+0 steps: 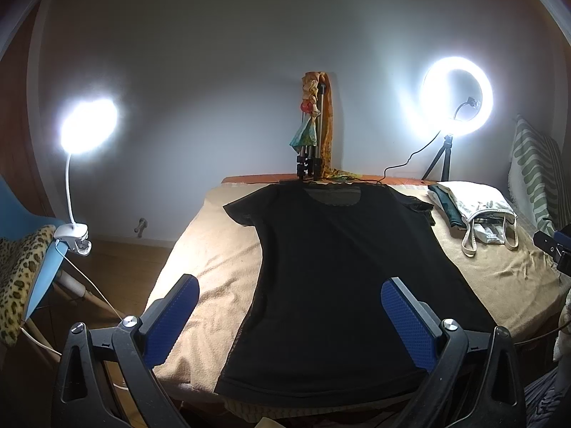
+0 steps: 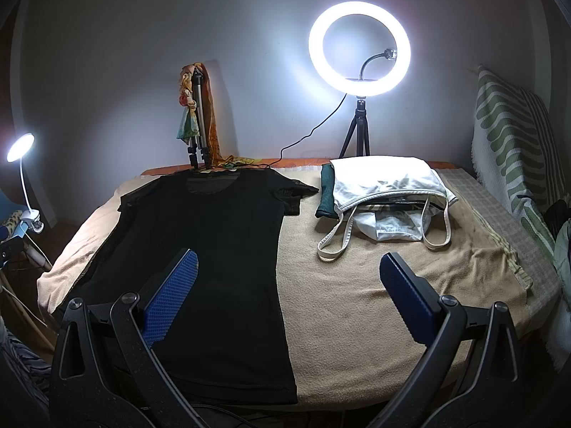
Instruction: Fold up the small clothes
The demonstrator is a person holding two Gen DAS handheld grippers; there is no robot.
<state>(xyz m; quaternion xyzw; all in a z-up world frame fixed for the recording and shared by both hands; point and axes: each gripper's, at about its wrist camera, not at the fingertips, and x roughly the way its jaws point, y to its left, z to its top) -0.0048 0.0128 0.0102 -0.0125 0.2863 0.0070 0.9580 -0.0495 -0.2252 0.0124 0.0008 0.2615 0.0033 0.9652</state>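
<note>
Ahead of both spread, empty hand-held grippers (image 1: pixel 289 315) (image 2: pixel 289 296): black T-shirt (image 1: pixel 342 285) flat on blanket (image 2: pixel 357 303).

- Left wrist view looks along the bed (image 1: pixel 221 256) from its near edge, low, toward the far wall.
- Right wrist view sits further right; both share the black shirt (image 2: pixel 214 249) and ring light (image 2: pixel 358 44).
</note>
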